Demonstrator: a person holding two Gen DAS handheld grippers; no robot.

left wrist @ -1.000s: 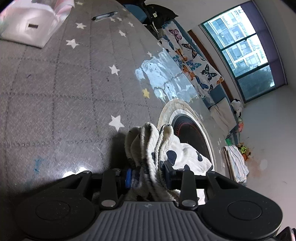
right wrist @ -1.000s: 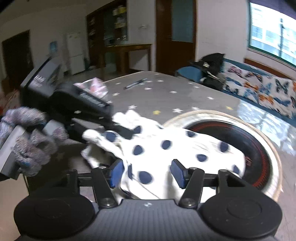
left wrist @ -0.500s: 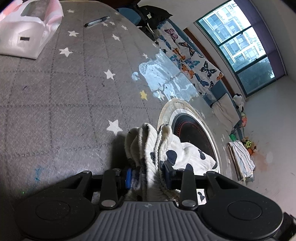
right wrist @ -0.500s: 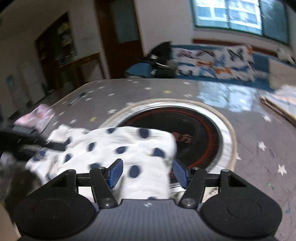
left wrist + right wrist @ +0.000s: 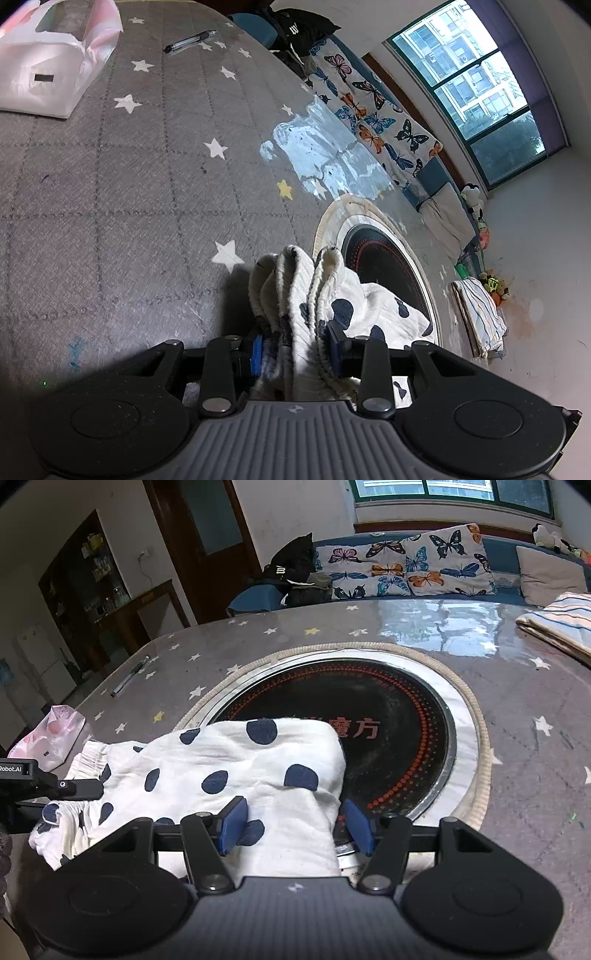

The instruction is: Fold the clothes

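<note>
Right wrist: polka-dot garment (image 5: 236, 764) lying left-right, waistband left

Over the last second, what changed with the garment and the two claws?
The right claw swung its view rightward from the left claw's side to face the round cooktop, open throughout. The polka-dot garment went from lifted and spread to lying flatter, partly over the cooktop rim. Unchanged: the left claw stays clamped on the bunched waistband; the pen and plastic bag have not moved.
</note>
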